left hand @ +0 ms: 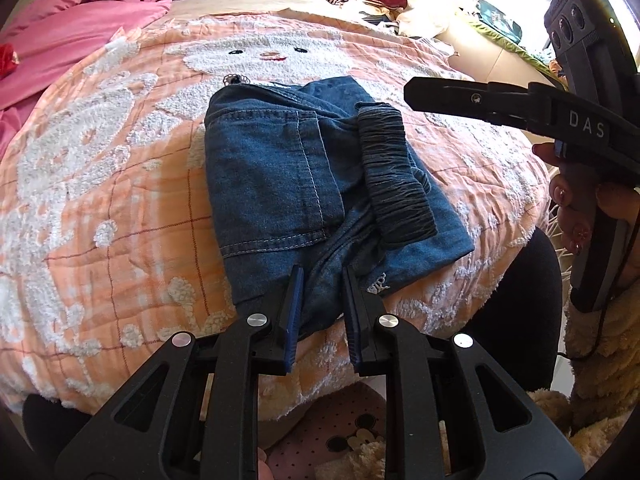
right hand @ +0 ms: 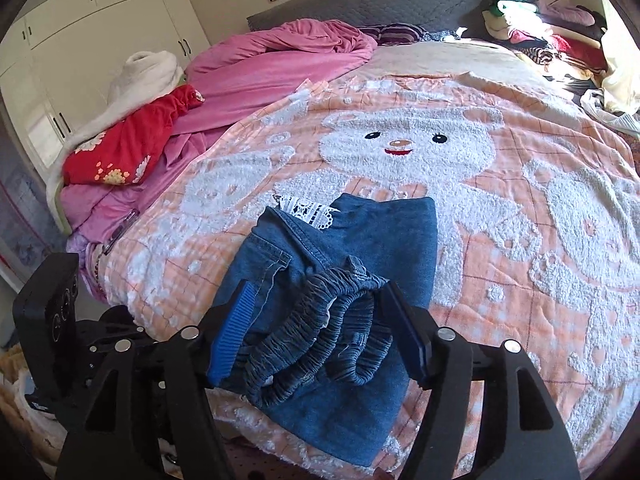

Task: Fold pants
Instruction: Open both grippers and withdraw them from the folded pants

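Observation:
Blue denim pants (left hand: 280, 184) lie folded into a compact bundle on the peach bear-pattern blanket (left hand: 100, 200), with the dark elastic waistband (left hand: 394, 176) on top at the right. My left gripper (left hand: 322, 276) is open, its fingertips at the near edge of the bundle with denim between them. My right gripper (left hand: 448, 94) hovers above the bundle's right side. In the right wrist view the pants (right hand: 384, 240) lie below, and my right gripper (right hand: 320, 296) is open, its jaws wide on either side of the bunched waistband (right hand: 320, 344).
A pink duvet (right hand: 280, 64) and a red floral cloth (right hand: 132, 140) lie at the bed's far left. Piled clothes (right hand: 532, 28) sit at the far right by the headboard. White wardrobes (right hand: 100, 20) stand beyond. The bed's near edge (left hand: 280, 392) is just below the grippers.

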The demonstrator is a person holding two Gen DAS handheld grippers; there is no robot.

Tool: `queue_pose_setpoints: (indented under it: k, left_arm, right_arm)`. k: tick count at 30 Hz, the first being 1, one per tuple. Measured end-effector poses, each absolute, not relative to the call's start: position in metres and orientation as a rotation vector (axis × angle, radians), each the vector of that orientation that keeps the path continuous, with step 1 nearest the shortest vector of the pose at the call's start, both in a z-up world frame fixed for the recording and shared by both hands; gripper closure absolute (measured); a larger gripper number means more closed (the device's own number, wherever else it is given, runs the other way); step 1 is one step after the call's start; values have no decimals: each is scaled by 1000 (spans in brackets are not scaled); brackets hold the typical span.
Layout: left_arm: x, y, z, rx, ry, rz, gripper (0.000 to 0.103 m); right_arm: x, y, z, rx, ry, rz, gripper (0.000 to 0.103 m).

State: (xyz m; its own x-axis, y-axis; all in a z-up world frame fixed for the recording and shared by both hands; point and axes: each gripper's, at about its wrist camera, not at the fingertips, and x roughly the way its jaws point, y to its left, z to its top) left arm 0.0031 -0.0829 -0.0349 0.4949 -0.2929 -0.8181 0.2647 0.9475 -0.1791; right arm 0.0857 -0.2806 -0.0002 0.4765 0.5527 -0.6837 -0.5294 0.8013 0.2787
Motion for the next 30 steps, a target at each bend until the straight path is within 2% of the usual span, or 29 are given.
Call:
queue_pose_setpoints:
  k: [6, 10, 12, 16, 18, 30]
  left_arm:
    - [1, -74, -25, -53, 976, -328, 87]
    - [-1, -68, -18, -66, 959, -316, 86]
    - [-1, -65, -17, -73, 952, -309, 80]
    - [0, -57, -13, -91, 943, -289, 77]
    - [1, -52, -12, -104, 943, -283, 69]
    - [9, -30, 2, -142, 904, -228, 52]
  right_arm:
    - [81, -280, 5, 28, 830, 654, 28]
    - [78, -279, 7, 11, 822, 638, 28]
    - [77, -278, 7, 1, 820, 628, 28]
    - [73, -275, 8, -24, 813, 602, 28]
    - [71, -274, 10, -42, 805, 585, 28]
    - [64, -275, 19, -80, 772, 538, 27]
